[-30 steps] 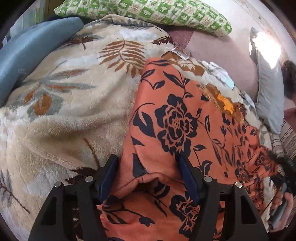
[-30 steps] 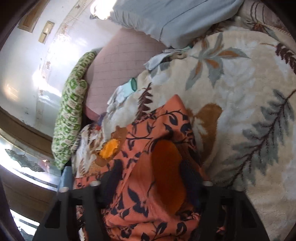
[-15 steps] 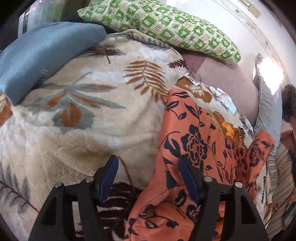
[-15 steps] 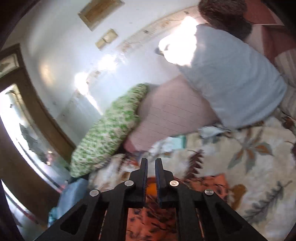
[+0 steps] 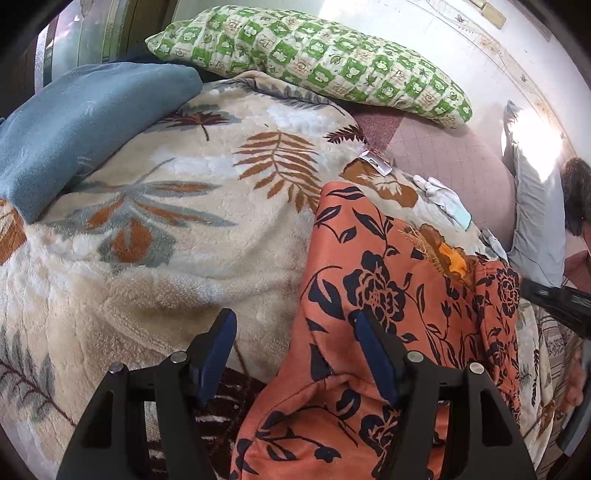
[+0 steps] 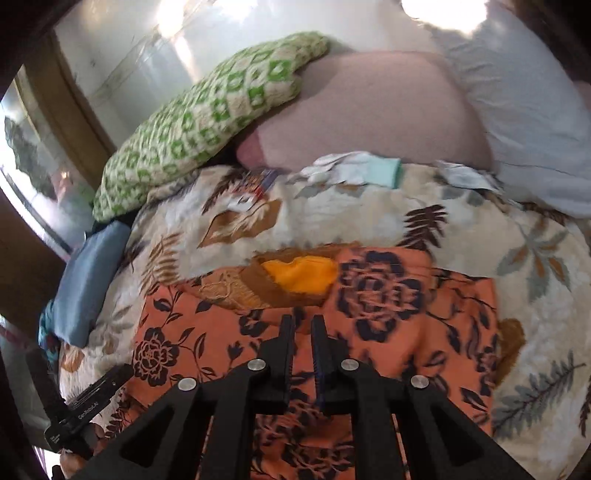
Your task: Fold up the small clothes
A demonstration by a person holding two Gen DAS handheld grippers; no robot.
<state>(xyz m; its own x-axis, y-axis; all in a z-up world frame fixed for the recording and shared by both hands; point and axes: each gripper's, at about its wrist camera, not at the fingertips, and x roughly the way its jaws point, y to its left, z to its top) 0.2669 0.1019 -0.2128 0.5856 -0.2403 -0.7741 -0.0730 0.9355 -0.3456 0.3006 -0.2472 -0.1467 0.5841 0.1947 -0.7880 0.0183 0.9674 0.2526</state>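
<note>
An orange garment printed with dark blue flowers and leaves [image 5: 388,288] is spread on the near right part of a cream plush blanket with brown and grey leaf motifs [image 5: 184,240], its yellow-lined neckline [image 6: 299,275] turned toward the far edge. It appears to be narrowed along its length, with one long edge doubled under or over; which cannot be told. The folding is judged to be begun, not finished: the cloth is bunched and rumpled at its near end, and the cross folds that would make a compact bundle are not yet made. No finished pile is seen.

The left gripper [image 5: 295,319] is held with its jaws wide apart over the garment's left edge, one pad above the blanket, the other above the cloth, and nothing is pinched. The right gripper [image 6: 303,321] is held above the middle of the garment with its jaws nearly together; they have just parted slightly, and nothing is seen between them.

The blanket covers a bed. At its far edge a green-and-white checked pillow [image 5: 314,55] is laid on a dusty pink sheet [image 5: 443,155]; a folded blue fleece [image 5: 74,129] is set at the left corner, a pale grey pillow [image 5: 535,221] at the right. A small white cloth with a teal cuff [image 5: 443,199] lies near the far edge. A white wall [image 5: 424,22] is seen behind.
</note>
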